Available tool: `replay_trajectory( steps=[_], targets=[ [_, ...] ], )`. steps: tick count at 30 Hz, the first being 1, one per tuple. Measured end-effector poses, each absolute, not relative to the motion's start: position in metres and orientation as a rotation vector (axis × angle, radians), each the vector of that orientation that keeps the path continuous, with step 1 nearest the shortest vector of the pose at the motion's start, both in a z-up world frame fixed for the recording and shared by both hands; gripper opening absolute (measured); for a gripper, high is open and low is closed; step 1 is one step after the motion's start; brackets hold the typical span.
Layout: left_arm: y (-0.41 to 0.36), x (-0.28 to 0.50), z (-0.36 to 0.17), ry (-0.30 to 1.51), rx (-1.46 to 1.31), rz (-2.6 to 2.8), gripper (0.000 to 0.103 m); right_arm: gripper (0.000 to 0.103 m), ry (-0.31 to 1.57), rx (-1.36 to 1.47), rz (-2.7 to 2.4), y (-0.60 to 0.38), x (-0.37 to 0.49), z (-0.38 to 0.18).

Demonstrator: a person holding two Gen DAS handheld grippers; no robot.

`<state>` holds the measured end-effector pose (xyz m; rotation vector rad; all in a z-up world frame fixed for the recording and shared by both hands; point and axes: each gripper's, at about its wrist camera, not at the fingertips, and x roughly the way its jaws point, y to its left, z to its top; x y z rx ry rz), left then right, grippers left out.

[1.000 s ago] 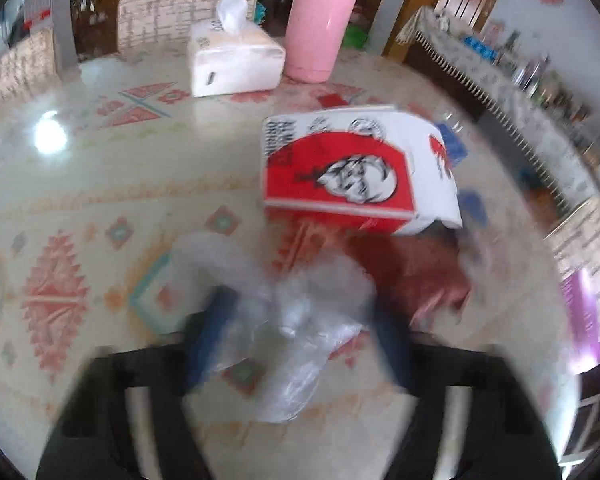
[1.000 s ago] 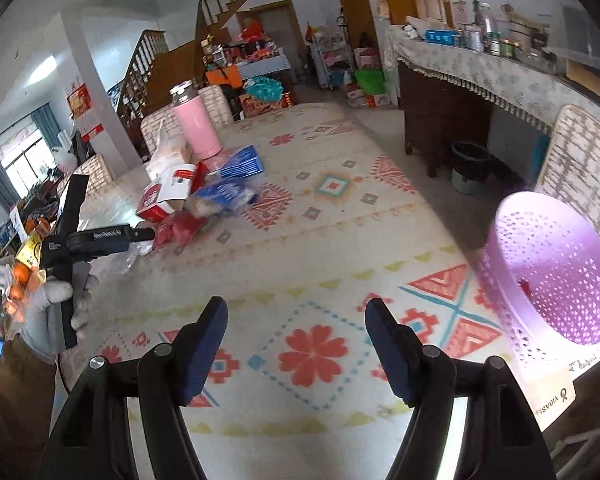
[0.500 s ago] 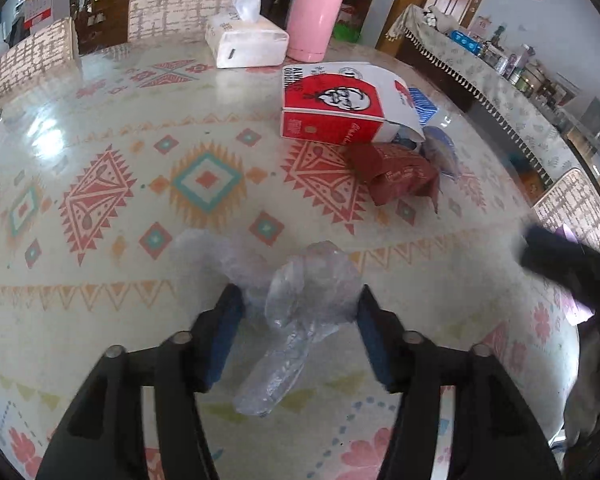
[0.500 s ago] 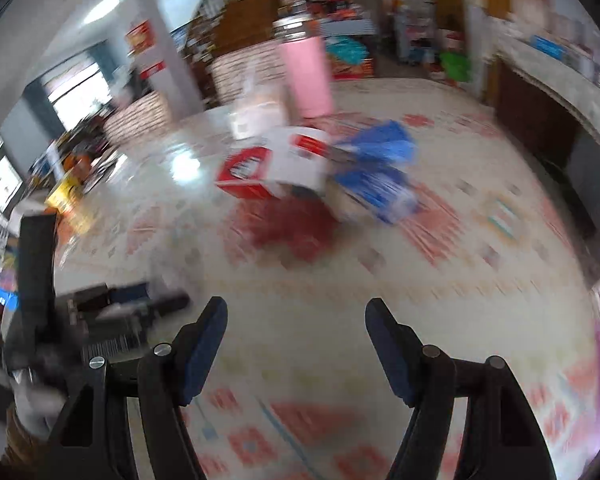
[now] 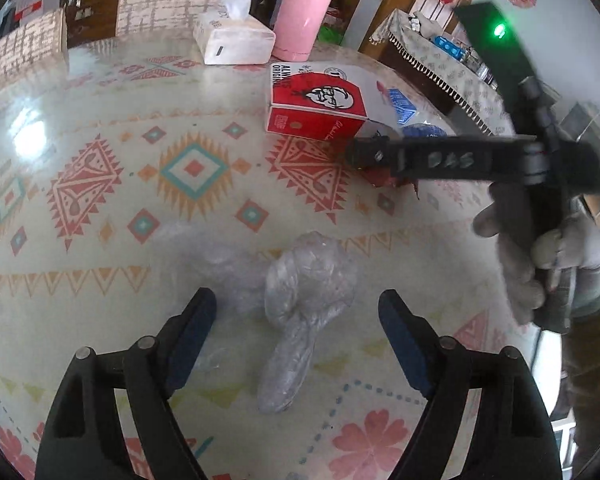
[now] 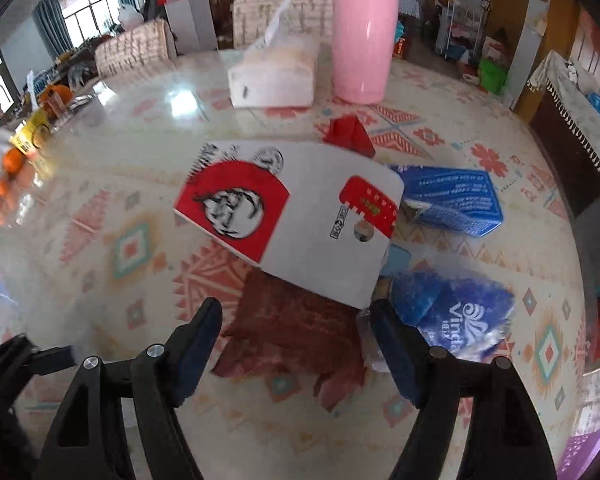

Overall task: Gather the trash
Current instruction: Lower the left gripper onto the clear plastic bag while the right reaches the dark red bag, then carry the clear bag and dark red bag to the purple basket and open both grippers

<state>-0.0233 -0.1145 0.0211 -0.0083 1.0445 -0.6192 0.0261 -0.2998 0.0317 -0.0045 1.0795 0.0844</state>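
**Patterned tabletop, both tools spread over separate trash**

Glossy tabletop (image 5: 80, 92) with red, teal and orange diamond print carries everything; chairs and a cluttered room sit behind it.

Left tool (image 5: 296, 336) hangs low over a crumpled clear plastic bag (image 5: 304, 280), fingers spread wide to either side and not touching it. The bag lies loose on the surface, apart from the other litter, so this reads as lining up for a pinch, not a hold. It looks thin, wrinkled and see-through, bunched into a knot at the top with a twisted tail trailing toward the camera. Probably squashes flat and could slip unless the fingers catch the thick part.

Right tool (image 6: 296, 344) is also spread, holding nothing, aimed at a dark red wrapper (image 6: 296, 336) that lies between its fingers. The wrapper is partly tucked under the near corner of a red and white chicken box (image 6: 300, 216), so lifting it may drag the box. It looks crinkled, matte and flat. In the left view a gloved hand (image 5: 540, 256) grips the right tool's handle, reaching toward the same pile.

Just right of the box: a blue tissue pack (image 6: 456, 316) and a blue carton (image 6: 452, 196). Behind, a white tissue box (image 6: 276, 76) and a pink flask (image 6: 362, 40) stand side by side, likely not trash. No bin visible in either view.
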Motion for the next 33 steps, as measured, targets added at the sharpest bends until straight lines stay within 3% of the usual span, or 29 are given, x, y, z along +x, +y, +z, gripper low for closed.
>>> replay_trajectory(
  steps=[4, 6, 8, 10, 33],
  targets=[
    [-0.114, -0.025, 0.022, 1.046, -0.009, -0.616, 0.081, 0.081, 1.081, -0.044, 0.044, -0.295, 0.023, 0.025],
    [-0.115, -0.025, 0.022, 1.038, 0.012, -0.594, 0.072, 0.067, 1.074, -0.063, 0.014, -0.290, 0.017, 0.025],
    [-0.115, -0.025, 0.022, 1.027, 0.042, -0.557, 0.046, 0.059, 1.060, -0.080, -0.012, -0.286, 0.009, 0.026],
    [-0.111, -0.024, 0.022, 1.030, 0.027, -0.551, 0.040, 0.053, 1.052, -0.065, -0.016, -0.285, -0.001, 0.028],
    [-0.118, -0.059, 0.054, 0.717, 0.109, -0.485, 0.039, 0.051, 0.752, 0.326, -0.123, -0.346, -0.236, 0.080]
  ],
)
